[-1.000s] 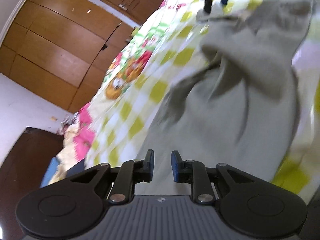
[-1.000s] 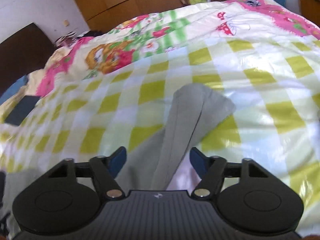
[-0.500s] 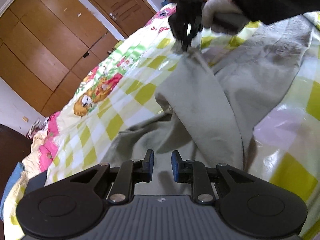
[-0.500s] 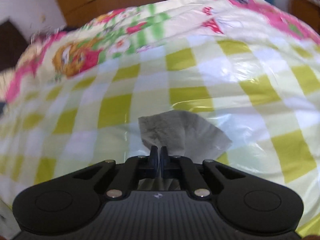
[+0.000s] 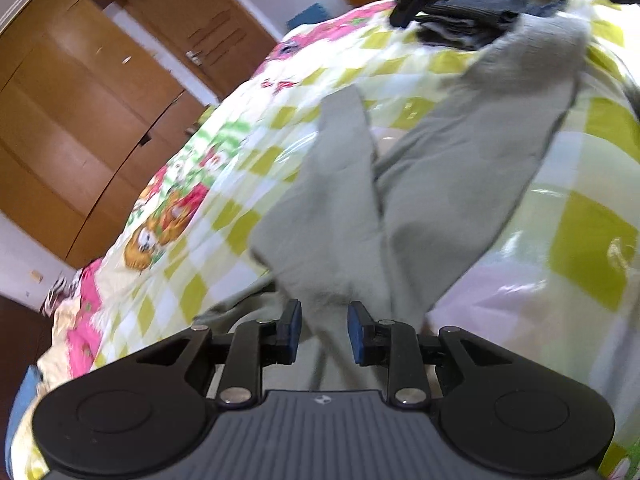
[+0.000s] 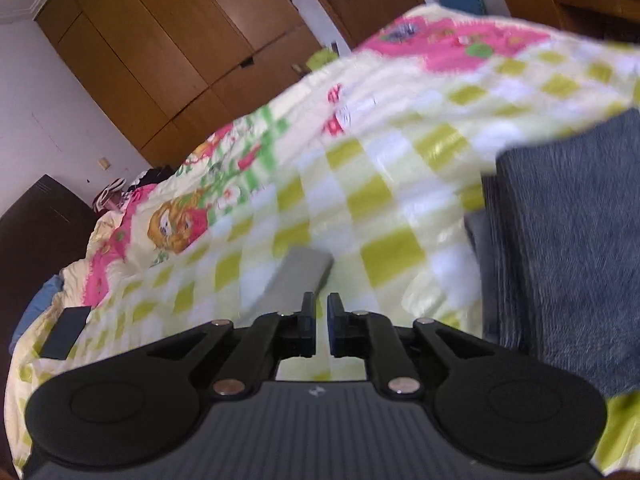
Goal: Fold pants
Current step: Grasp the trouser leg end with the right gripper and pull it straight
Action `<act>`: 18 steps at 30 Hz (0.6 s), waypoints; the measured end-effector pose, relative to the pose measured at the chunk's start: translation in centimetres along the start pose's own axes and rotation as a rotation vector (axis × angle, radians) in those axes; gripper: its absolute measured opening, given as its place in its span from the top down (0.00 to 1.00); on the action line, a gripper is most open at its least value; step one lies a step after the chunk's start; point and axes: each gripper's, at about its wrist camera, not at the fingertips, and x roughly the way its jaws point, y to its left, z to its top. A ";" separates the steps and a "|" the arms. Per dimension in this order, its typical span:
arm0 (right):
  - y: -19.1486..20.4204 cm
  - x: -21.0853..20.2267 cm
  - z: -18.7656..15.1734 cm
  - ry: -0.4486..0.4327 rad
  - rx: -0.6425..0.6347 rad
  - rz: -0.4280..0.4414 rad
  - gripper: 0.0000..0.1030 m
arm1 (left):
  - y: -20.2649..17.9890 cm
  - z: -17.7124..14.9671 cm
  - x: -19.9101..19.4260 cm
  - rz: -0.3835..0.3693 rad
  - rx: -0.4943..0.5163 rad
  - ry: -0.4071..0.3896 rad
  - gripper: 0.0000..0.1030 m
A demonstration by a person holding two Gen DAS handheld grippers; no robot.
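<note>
A: What lies at the far left?

B: Brown wooden wardrobe doors point(image 5: 80, 128), smooth and flat, stand well beyond the bed's left edge. Next comes the glossy quilted bedcover with yellow-green checks and pink cartoon prints point(image 5: 224, 216), bare and open to the left of the tool.

A: And the garment?

B: The soft grey-green cotton pants point(image 5: 344, 216) lie straight ahead of the left gripper point(image 5: 324, 334), both legs running away from it in a narrow V. One leg ends in a square hem; the other reaches up toward a dark folded pile.

A: The left gripper's jaws?

B: Parted, having just been opening. Cloth lies in the gap between the blue pads point(image 5: 294, 332), though they do not press it.

A: And the other tool?

B: The right gripper point(image 6: 321, 320) has jaws nearly together, just easing apart, with nothing between them. A grey hem corner point(image 6: 298, 276) lies just beyond its tips, slightly left. To its right sits a stack of folded dark grey knitted cloth point(image 6: 568, 248), close by.
</note>
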 end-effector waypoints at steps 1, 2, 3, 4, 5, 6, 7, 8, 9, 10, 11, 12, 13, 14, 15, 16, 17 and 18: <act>-0.1 1.2 0.0 0.019 0.033 0.033 0.88 | -0.2 0.3 -0.1 0.001 0.011 -0.002 0.60; 0.1 2.6 -0.1 0.033 0.049 0.039 0.83 | -0.4 0.5 -0.2 0.002 0.014 -0.004 0.60; 0.2 4.1 0.0 0.049 0.052 0.042 0.73 | -0.3 0.7 -0.1 0.001 0.009 -0.002 0.59; 0.4 5.8 0.1 0.064 0.043 0.037 0.68 | -0.2 0.8 0.0 0.001 -0.003 0.001 0.59; 0.5 7.3 0.2 0.065 0.040 0.018 0.63 | 0.0 1.0 0.3 0.003 -0.015 0.005 0.59; 0.5 9.0 0.3 0.076 0.048 0.008 0.63 | 0.1 1.1 0.5 0.003 -0.025 0.009 0.59; 0.2 10.3 0.4 0.090 0.060 0.003 0.63 | 0.2 1.1 0.8 0.002 -0.036 0.013 0.59; -0.2 11.5 0.5 0.099 0.090 -0.008 0.63 | 0.3 1.1 1.0 0.000 -0.048 0.018 0.59; -0.5 12.3 0.5 0.105 0.113 0.002 0.63 | 0.4 1.1 1.3 -0.005 -0.058 0.023 0.59; -0.7 13.2 0.4 0.102 0.129 0.017 0.65 | 0.5 1.2 1.6 -0.012 -0.067 0.027 0.59; -0.9 13.6 0.4 0.091 0.142 0.020 0.67 | 0.5 1.2 1.8 -0.018 -0.072 0.030 0.59; -1.1 13.9 0.4 0.082 0.159 0.024 0.72 | 0.5 1.2 2.0 -0.021 -0.074 0.034 0.59; -1.3 14.1 0.4 0.080 0.185 0.032 0.78 | 0.5 1.2 2.2 -0.022 -0.075 0.039 0.59; -1.5 14.1 0.4 0.087 0.216 0.041 0.95 | 0.5 1.3 2.4 -0.023 -0.077 0.043 0.59; -1.5 13.7 0.4 0.085 0.238 0.054 0.96 | 0.5 1.4 2.5 -0.023 -0.077 0.045 0.59; -1.3 12.5 0.4 0.064 0.236 0.076 0.96 | 0.5 1.4 2.4 -0.020 -0.074 0.042 0.59; -1.0 11.2 0.6 0.044 0.223 0.091 0.96 | 0.5 1.5 2.3 -0.017 -0.068 0.038 0.59; -0.8 9.7 0.9 0.020 0.211 0.109 0.96 | 0.5 1.7 2.1 -0.016 -0.063 0.032 0.59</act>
